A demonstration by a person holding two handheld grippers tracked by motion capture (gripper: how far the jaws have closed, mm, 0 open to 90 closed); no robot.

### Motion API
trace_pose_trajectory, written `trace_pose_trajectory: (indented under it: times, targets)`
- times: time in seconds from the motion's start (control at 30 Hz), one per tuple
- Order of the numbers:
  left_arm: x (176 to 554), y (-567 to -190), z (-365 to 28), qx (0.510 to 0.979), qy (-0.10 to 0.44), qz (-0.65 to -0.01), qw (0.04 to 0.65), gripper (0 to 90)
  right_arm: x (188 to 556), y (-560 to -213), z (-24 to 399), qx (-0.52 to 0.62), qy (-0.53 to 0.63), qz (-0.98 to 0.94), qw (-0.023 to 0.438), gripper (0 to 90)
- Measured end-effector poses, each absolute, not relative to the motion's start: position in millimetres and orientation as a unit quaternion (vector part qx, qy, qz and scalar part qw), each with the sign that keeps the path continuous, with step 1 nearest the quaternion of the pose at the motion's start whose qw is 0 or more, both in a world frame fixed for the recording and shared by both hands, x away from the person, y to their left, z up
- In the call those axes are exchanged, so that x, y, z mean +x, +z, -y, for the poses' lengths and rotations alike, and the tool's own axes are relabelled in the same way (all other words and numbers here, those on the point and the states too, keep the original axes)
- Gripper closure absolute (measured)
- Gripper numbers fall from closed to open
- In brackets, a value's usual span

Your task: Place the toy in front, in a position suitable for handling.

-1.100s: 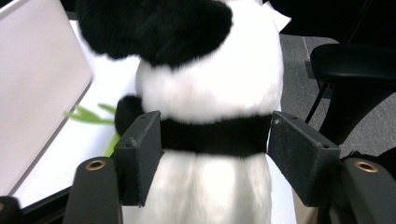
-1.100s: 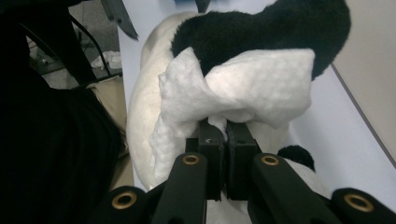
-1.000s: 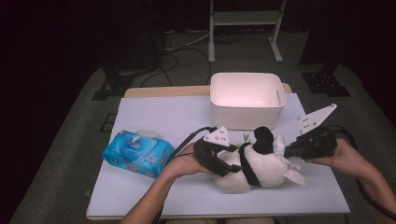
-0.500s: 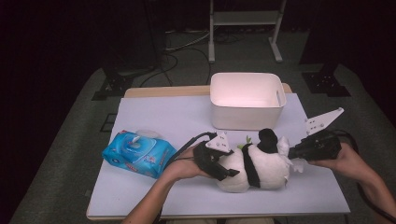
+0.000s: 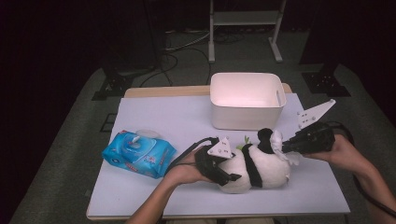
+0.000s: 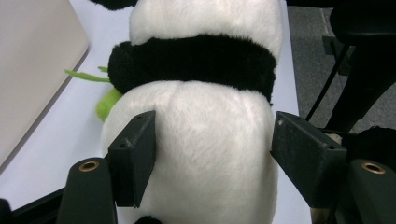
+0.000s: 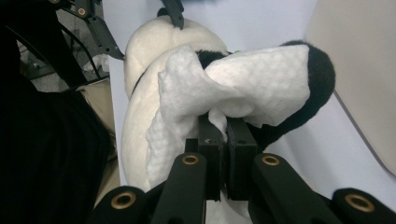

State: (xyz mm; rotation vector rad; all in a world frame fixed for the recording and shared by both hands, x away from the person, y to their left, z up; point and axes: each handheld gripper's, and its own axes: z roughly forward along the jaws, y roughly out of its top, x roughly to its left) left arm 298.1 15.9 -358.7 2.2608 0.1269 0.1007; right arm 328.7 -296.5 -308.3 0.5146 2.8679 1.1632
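The soft, light panda plush (image 5: 254, 168) lies on the worktop (image 5: 159, 116), squeezed across its yielding body by the half-open left tool (image 6: 212, 144), while the closed right tool (image 7: 227, 140) pinches a limp wet wipe (image 7: 233, 88) against its ear.

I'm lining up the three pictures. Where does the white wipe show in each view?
High view: the white wipe lies right of centre, against the panda's head.
Left gripper view: not in it.
Right gripper view: the wipe sits at centre, pinched by the right tongs.
Shared landmark: the panda's black band.
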Motion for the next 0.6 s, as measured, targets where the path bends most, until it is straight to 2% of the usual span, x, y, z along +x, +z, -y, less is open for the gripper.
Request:
trace_pose_trajectory:
  times: [0.33,0.43,0.6]
  targets:
    - [301.2,-353.1,-21.1,0.894,0.039,-0.058,0.442,29.0,321.6,-331.8,314.4,0.181,0.378,-0.908,-0.018,86.1]
    - [304.4,-354.4,-25.9,0.899,0.043,-0.064,0.432,27.2,317.2,-338.0,320.5,0.176,0.392,-0.903,-0.028,86.1]
    - [309.6,-364.7,-33.5,0.896,0.023,-0.083,0.435,23.9,315.6,-342.1,323.8,0.179,0.397,-0.899,-0.034,86.2]
